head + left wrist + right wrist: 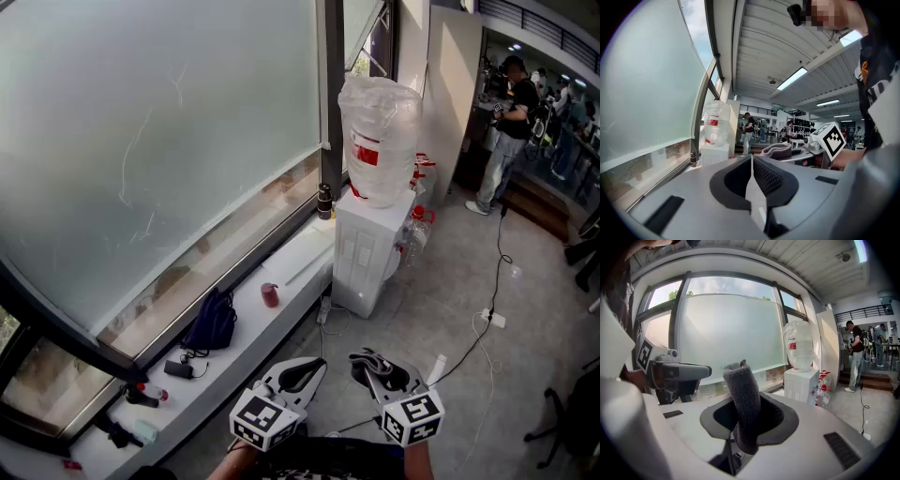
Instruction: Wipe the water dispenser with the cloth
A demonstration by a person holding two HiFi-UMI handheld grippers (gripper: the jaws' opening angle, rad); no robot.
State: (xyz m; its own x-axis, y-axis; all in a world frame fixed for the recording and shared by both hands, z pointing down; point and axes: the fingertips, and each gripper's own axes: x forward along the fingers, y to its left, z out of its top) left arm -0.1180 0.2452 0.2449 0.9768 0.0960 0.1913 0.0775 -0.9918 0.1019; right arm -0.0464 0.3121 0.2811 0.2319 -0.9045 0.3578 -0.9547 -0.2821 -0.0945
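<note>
A frosted window (159, 141) fills the upper left of the head view. On the white sill (281, 258) below it lie a dark bag (212, 323), a red cup (270, 294) and, at the lower left corner, small items too small to name, where the sill is cut off by the frame edge. At bottom centre the left gripper (314, 368) has its jaws pressed together with nothing between them. Just right of it, the right gripper (373, 367) is clamped on the grey cloth (743, 404), which sticks up past its jaws. The water dispenser (364, 253) stands well apart from both, at upper centre against the sill's end. Its bottle (380, 141) is wrapped in plastic and its taps are hard to make out. Spare bottles (417, 234) sit just beside it on the floor. A cable (494, 281) runs across the floor towards a person (506, 131) at the upper right.
</note>
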